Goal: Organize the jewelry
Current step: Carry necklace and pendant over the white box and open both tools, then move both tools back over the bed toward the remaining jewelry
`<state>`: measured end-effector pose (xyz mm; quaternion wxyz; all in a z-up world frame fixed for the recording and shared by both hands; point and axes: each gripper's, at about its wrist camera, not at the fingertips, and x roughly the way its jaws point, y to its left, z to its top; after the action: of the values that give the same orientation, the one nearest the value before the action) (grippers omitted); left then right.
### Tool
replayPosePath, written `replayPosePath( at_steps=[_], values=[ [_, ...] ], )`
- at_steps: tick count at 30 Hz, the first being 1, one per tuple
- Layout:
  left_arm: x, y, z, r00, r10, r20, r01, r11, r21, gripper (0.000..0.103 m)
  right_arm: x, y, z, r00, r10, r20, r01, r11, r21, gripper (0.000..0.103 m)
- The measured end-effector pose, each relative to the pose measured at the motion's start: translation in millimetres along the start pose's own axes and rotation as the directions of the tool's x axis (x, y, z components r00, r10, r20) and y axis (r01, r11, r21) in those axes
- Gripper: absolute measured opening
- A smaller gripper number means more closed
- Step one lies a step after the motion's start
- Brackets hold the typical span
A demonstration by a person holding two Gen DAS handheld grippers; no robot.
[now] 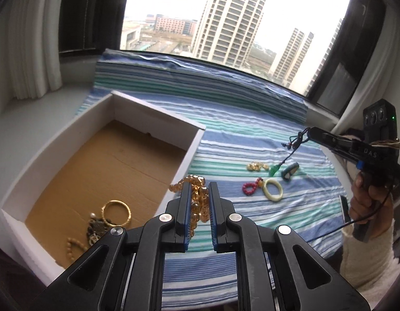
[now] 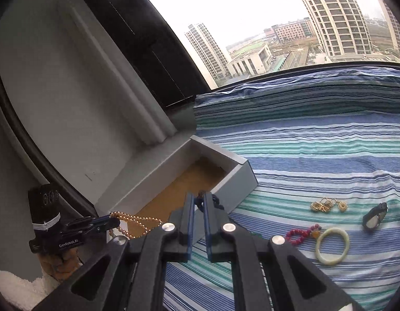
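The amber beads [image 1: 197, 202] hang bunched between the blue pads of the left gripper [image 1: 199, 189], whose jaws are closed down on the strand; it is held in the air just off the box's [image 1: 192, 153] near right corner. In the right wrist view the same strand [image 2: 133, 221] trails from the left gripper's tip [image 2: 106, 223] over the box [image 2: 239, 178].

The right gripper [image 2: 199, 202] is closed too, pinching a dark cord [image 2: 216, 202] — from the left wrist view that cord [image 1: 296, 142] dangles from its tip [image 1: 311, 131], with a green pendant [image 1: 274, 169] at the bottom, well to the right of the box and above the striped cloth [image 1: 239, 134].

Inside the box, on its brown cardboard floor, a gold bangle [image 1: 116, 212], a dark ornament [image 1: 97, 226] and a loop of pale beads [image 1: 73, 246] lie in the near corner.

Right of the box, on the cloth, lie loose pieces: a gold cluster [image 1: 257, 166], a red bead loop [image 1: 250, 186], a pale bangle [image 1: 272, 190] touching it, and a dark ring-like piece [image 1: 290, 171] farthest from the box.

A hand [image 1: 366, 202] in a pale fuzzy sleeve [image 1: 366, 259] grips the right gripper's handle. Beyond the box and cloth, a window [image 1: 239, 13] shows tall buildings.
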<state>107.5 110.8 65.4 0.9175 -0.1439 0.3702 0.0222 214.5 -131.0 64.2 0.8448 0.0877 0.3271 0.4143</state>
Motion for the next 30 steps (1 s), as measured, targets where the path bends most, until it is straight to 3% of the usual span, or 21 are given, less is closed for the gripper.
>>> replayPosePath(
  at_steps=[5,10,17,20,22,23,24,26,28,30],
  values=[
    [0,39,22,0.994,0.101,0.042,-0.099,0.994,-0.042,0.010,47,46,28,0.997,0.069,-0.022,-0.071,0.994,-0.082,0.007],
    [38,82,33,0.987,0.160,-0.003,-0.159,0.982,-0.103,0.010,117,80,44,0.990,0.102,-0.099,-0.115,0.985,-0.132,0.007],
    [103,140,19,0.966,0.228,-0.126,-0.248,0.953,-0.175,0.010,227,91,30,0.969,0.029,-0.246,-0.068,0.986,-0.153,0.007],
    [121,156,11,0.946,0.273,-0.172,-0.303,0.936,-0.181,0.012,256,86,20,0.961,-0.010,-0.277,-0.031,0.989,-0.144,0.010],
    [125,163,7,0.932,0.312,-0.186,-0.345,0.919,-0.191,0.021,263,84,18,0.963,-0.041,-0.267,0.001,0.989,-0.145,0.016],
    [122,165,5,0.925,0.332,-0.184,-0.365,0.910,-0.195,0.040,260,84,18,0.966,-0.051,-0.252,0.015,0.990,-0.143,0.030],
    [117,167,4,0.922,0.347,-0.169,-0.377,0.904,-0.202,0.060,254,82,19,0.971,-0.062,-0.231,0.030,0.990,-0.139,0.037],
    [102,164,2,0.919,0.375,-0.123,-0.393,0.897,-0.202,0.069,236,83,25,0.980,-0.069,-0.185,0.043,0.990,-0.138,0.043],
    [88,156,2,0.918,0.386,-0.096,-0.397,0.900,-0.182,0.070,213,87,29,0.988,-0.080,-0.131,0.058,0.985,-0.165,0.044],
    [73,142,0,0.923,0.380,-0.062,-0.385,0.908,-0.165,0.077,185,91,30,0.991,-0.110,-0.075,0.093,0.976,-0.198,0.054]
  ],
)
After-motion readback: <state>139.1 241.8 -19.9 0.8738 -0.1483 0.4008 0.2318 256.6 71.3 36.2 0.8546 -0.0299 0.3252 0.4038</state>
